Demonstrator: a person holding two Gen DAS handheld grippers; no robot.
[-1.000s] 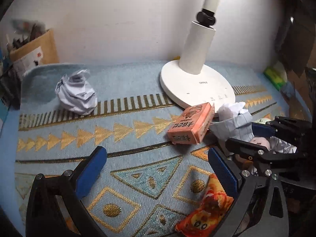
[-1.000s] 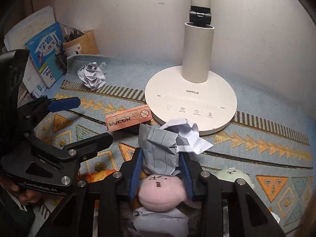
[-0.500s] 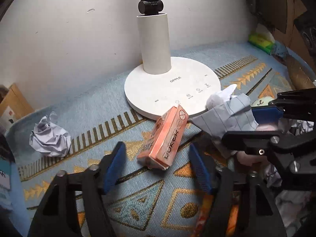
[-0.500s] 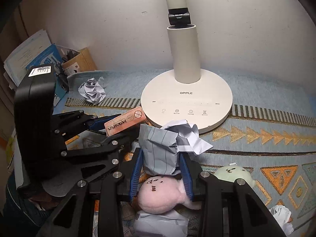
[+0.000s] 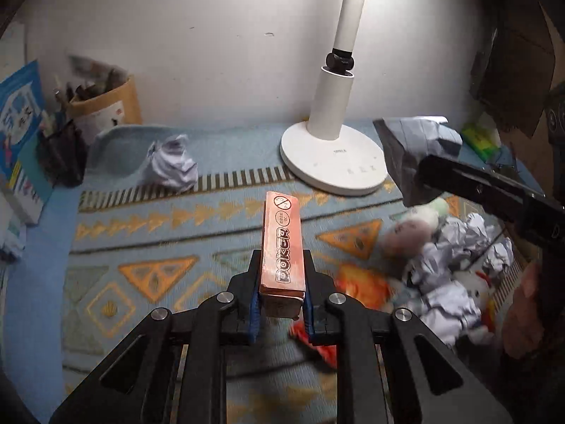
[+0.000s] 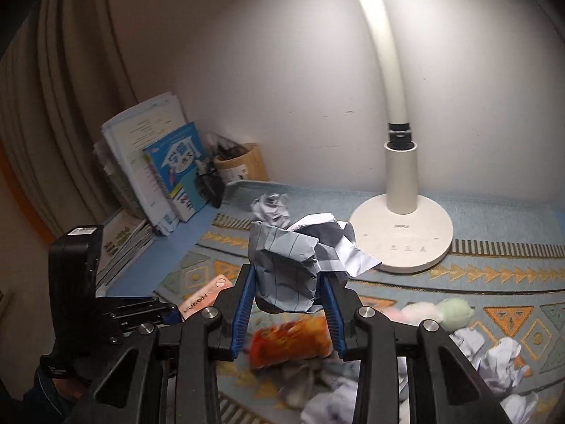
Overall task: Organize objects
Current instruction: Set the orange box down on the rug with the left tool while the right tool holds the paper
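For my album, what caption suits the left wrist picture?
Left gripper clamps an orange card box above the patterned cloth, desk lamp behind.

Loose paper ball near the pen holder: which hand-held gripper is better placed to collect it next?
Neither is free: the left hand-held gripper is shut on the poker box, the right on crumpled paper. Left looks better placed; the paper ball lies on its side.
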